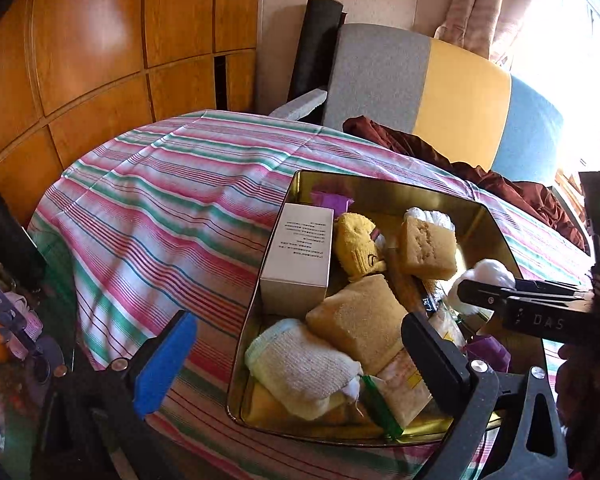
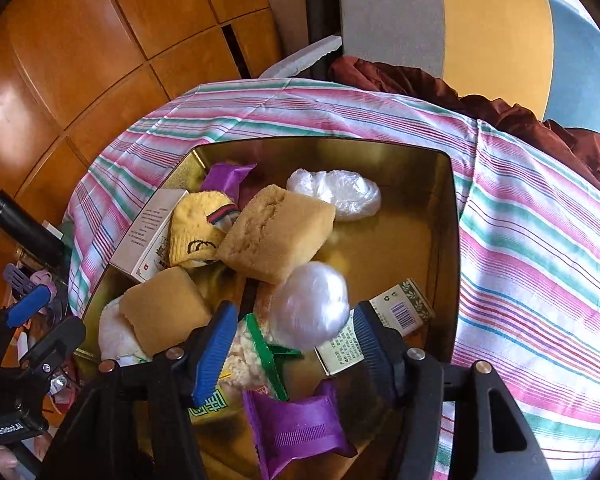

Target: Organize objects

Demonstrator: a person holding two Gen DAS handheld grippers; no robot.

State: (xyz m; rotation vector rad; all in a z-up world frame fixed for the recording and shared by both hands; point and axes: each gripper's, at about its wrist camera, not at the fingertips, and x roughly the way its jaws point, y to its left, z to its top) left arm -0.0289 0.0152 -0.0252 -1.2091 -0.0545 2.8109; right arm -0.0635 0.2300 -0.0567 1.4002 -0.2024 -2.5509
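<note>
Right gripper [image 2: 296, 344] wide open around white plastic ball [image 2: 309, 305].

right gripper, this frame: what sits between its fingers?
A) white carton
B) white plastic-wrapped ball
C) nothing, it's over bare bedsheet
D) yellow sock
B: in the right wrist view the white plastic-wrapped ball sits between the blue pads of the right gripper, above the gold tin; the yellow sock and white carton lie farther back in the tin. Whether the pads actually press the ball cannot be told.
</note>
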